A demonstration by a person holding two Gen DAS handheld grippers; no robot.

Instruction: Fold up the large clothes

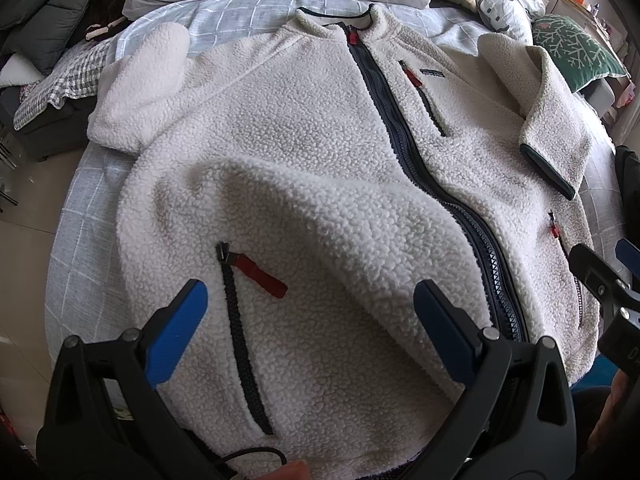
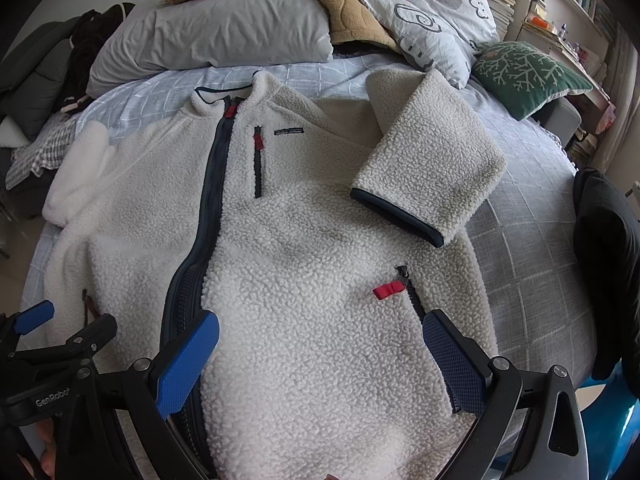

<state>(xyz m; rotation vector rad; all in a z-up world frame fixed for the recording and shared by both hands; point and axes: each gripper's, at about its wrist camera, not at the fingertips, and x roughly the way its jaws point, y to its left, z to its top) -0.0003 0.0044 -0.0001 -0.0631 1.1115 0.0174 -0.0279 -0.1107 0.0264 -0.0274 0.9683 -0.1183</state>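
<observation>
Left wrist view shows the left gripper [image 1: 310, 320] with jaws wide apart, nothing between them, its blue pads [image 1: 176, 332] hovering over the near hem of the fleece [image 1: 288, 148]. Between the pads lies the side pocket zip [image 1: 244, 336] with its red pull, and a hump of pile rises just beyond. At the right edge of that view the right gripper [image 1: 600, 276] shows in part.

From the right wrist, the right gripper [image 2: 320, 364] is likewise spread wide and empty, above the hem on the other side of the front zip [image 2: 200, 220]; whether either pad touches the pile I cannot tell. One pad sits beside the front zip, the other by the second pocket zip [image 2: 414, 300].

Outward, the fleece lies face up on the bed [image 2: 532, 240], zipped, collar away from the grippers. One sleeve [image 2: 432, 172] is already turned in across the chest, cuff on the body. The other sleeve [image 1: 140, 92] sticks out toward the bed's edge, bunched and unfolded. Pillows [image 2: 208, 32] sit beyond the collar.

By my reading the fold is at an early stage: one sleeve in, the other to bring across, then the body to double from hem to collar. With both grippers poised at the hem, a grasp there seems the likely next step.
</observation>
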